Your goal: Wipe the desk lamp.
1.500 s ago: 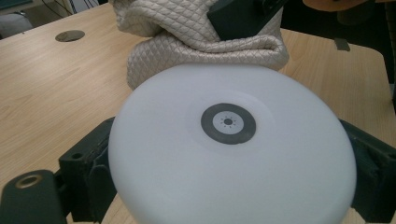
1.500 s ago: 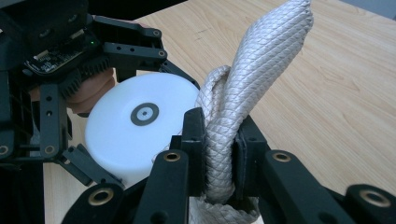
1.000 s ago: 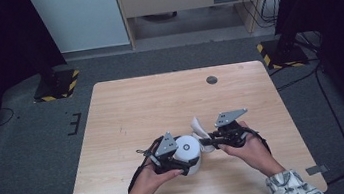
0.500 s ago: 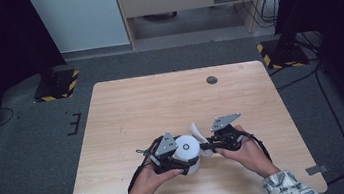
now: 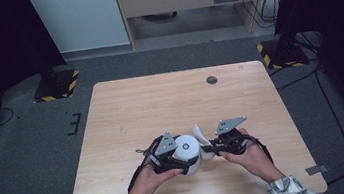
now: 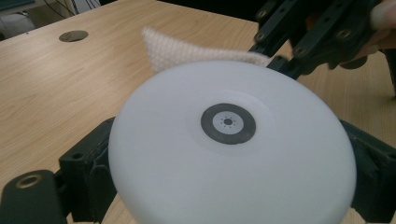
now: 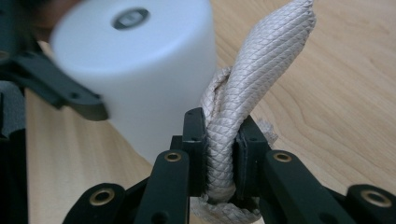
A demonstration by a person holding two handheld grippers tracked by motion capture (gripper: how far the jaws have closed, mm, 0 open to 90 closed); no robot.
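Observation:
A white cylinder [image 5: 187, 148] with a dark ring on its flat face [image 6: 229, 154] sits between the wide-set jaws of my left gripper [image 5: 189, 156], which grip its sides. My right gripper [image 5: 208, 148] is shut on a beige woven cloth [image 5: 199, 134]. In the right gripper view the cloth [image 7: 261, 79] is pinched between the pads of that gripper [image 7: 222, 154] and rises beside the cylinder [image 7: 140, 65], touching its wall. In the left gripper view the cloth [image 6: 187, 49] lies behind the cylinder's rim, with the right gripper [image 6: 308, 37] just past it.
Both hands work near the front edge of a light wooden table [image 5: 161, 103]. A small round dark insert [image 5: 211, 79] sits in the tabletop at the far side. Grey floor, stand bases with yellow-black stripes and cables surround the table.
The right gripper and its cloth have edged slightly nearer the front edge, staying against the cylinder. The left hand has kept still.

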